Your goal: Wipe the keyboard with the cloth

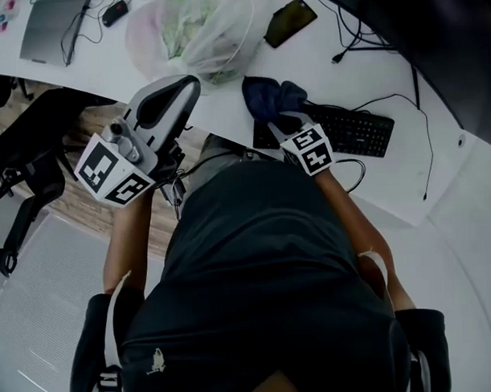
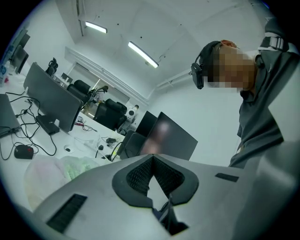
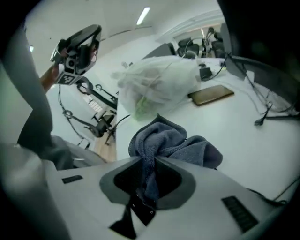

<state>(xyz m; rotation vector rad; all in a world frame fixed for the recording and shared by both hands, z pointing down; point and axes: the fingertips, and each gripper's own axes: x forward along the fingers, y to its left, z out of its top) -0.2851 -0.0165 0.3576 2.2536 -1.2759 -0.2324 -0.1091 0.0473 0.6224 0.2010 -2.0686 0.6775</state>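
**Item 1, nearest:** the person's dark-shirted torso fills the near half of the head view and leans toward the white table.

**Item 2:** the left tongs are held up off the near-left edge of the table, well apart from the keyboard. In the left gripper view they are clenched tip to tip with nothing between them. They point up at the room, not at the work.

**Item 3:** the right tongs are clamped on the cloth, which is dark blue and bunched. In the right gripper view 1 fold of the cloth is pinched between the pads, and the rest bulges out past the tips.

**Item 4:** the keyboard is black and lies flat on the table toward the right. The cloth sits at its far-left corner. Whether it touches the keys cannot be told.

**Item 5, sundries on the far side:** a plastic bag, a phone and a laptop.

**Status, as I judge it:** the cloth is in the grip and brought to the keyboard, so that step is done. The wiping looks barely begun, if at all, since nearly the whole key field lies uncovered to the right. Sweeping the cloth across it remains.
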